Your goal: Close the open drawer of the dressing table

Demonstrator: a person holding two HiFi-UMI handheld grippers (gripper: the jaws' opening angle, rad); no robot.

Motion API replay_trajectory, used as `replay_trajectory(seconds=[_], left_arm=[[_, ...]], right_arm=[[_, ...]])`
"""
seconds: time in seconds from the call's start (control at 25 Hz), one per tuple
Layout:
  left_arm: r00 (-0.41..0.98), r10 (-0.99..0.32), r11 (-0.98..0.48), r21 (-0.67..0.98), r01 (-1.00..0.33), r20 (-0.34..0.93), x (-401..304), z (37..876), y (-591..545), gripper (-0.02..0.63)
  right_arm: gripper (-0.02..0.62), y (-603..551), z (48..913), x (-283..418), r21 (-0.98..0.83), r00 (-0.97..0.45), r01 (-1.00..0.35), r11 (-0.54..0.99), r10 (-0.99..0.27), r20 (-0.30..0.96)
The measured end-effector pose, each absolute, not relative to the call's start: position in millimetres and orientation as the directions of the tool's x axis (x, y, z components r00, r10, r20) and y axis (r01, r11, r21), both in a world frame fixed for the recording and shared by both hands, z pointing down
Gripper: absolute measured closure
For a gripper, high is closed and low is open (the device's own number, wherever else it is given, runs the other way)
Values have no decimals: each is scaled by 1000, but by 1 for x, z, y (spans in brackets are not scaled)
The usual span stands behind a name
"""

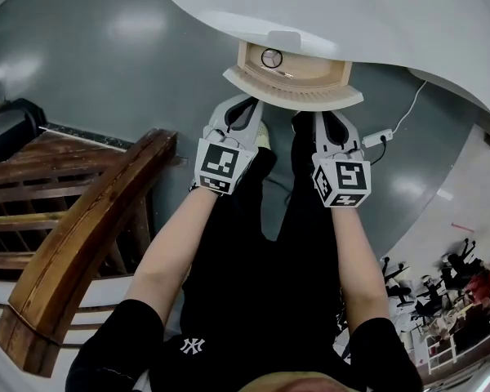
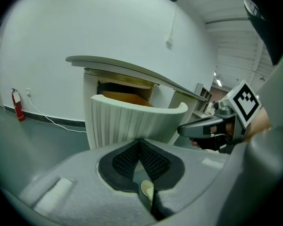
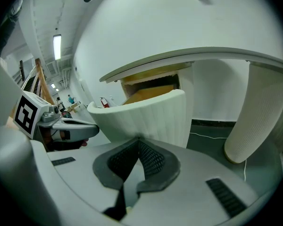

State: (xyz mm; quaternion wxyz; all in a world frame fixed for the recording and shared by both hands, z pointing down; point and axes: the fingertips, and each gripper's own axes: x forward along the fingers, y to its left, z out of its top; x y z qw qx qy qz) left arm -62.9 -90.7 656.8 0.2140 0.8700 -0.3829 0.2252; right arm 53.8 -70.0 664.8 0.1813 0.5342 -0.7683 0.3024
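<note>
The white dressing table (image 1: 367, 15) has its drawer (image 1: 292, 76) pulled out, showing a pale wooden inside and a curved ribbed front (image 2: 132, 119). My left gripper (image 1: 243, 114) and right gripper (image 1: 330, 124) are side by side just in front of that ribbed face, both shut with nothing held. In the left gripper view the closed tips (image 2: 140, 140) sit against the lower edge of the drawer front. The right gripper view shows the same: shut tips (image 3: 138, 139) at the ribbed front (image 3: 146, 114). A small round object (image 1: 271, 57) lies in the drawer.
A dark wooden chair (image 1: 82, 235) stands close on my left. A white power strip (image 1: 378, 137) with its cable lies on the grey floor to the right. A ribbed table leg (image 3: 254, 117) stands right of the drawer. My legs are below the drawer.
</note>
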Motion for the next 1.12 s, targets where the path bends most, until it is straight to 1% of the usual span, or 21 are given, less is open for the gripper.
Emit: replay_trajectory(seconds=[1.12], left_arm=[[600, -697, -601, 136, -788, 393, -49, 643, -196, 597]], right_arm=[[580, -175, 651, 68, -183, -354, -935, 303, -818, 453]])
